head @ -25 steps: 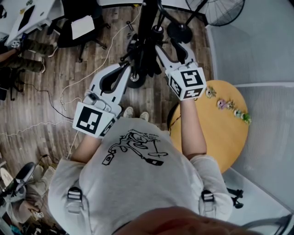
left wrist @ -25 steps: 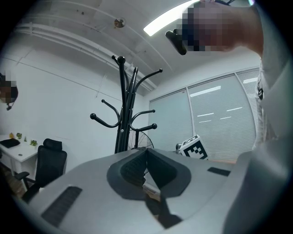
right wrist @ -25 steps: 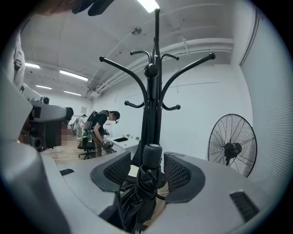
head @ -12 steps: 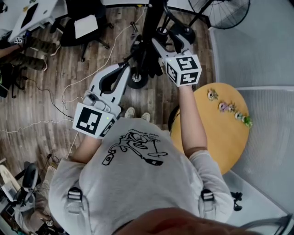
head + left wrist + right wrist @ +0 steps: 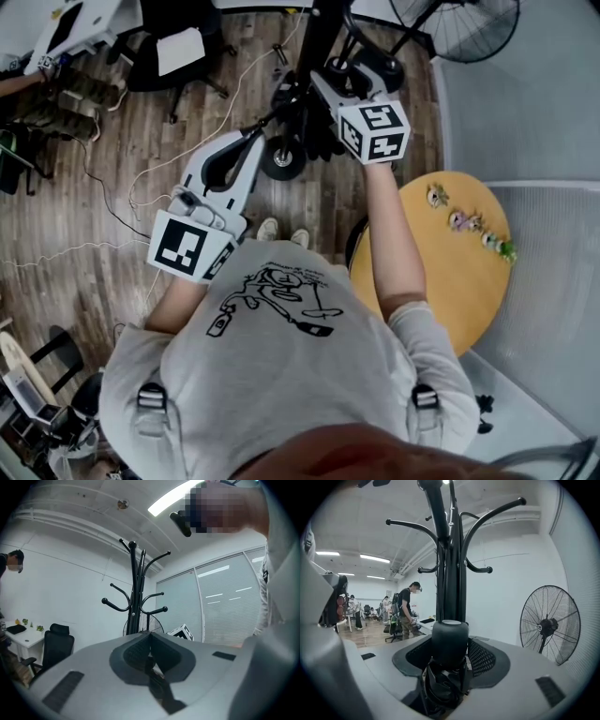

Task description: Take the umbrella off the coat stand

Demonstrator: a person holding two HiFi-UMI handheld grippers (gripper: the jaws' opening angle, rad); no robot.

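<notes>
A black coat stand [image 5: 449, 573] rises straight ahead of my right gripper [image 5: 450, 641]. The folded black umbrella [image 5: 309, 131] hangs against the stand's pole [image 5: 319, 37]. Its thick round black handle [image 5: 450, 637] stands between my right jaws, which are closing; the mesh pads [image 5: 480, 658] sit close on either side with a thin gap on the right. In the head view the right gripper [image 5: 352, 67] reaches to the pole. My left gripper [image 5: 258, 141] is held back and lower, jaws shut on nothing [image 5: 150, 634], and points at the stand [image 5: 135, 597].
A standing fan [image 5: 548, 623] is to the right of the stand. A round wooden table [image 5: 450, 281] with small figurines [image 5: 469, 223] is at my right side. An office chair [image 5: 173, 56] and cables [image 5: 141, 187] lie on the wooden floor. People [image 5: 410, 609] stand far behind.
My right gripper has moved forward to the coat stand, up and slightly right in the head view. The left gripper has stayed where it was.
</notes>
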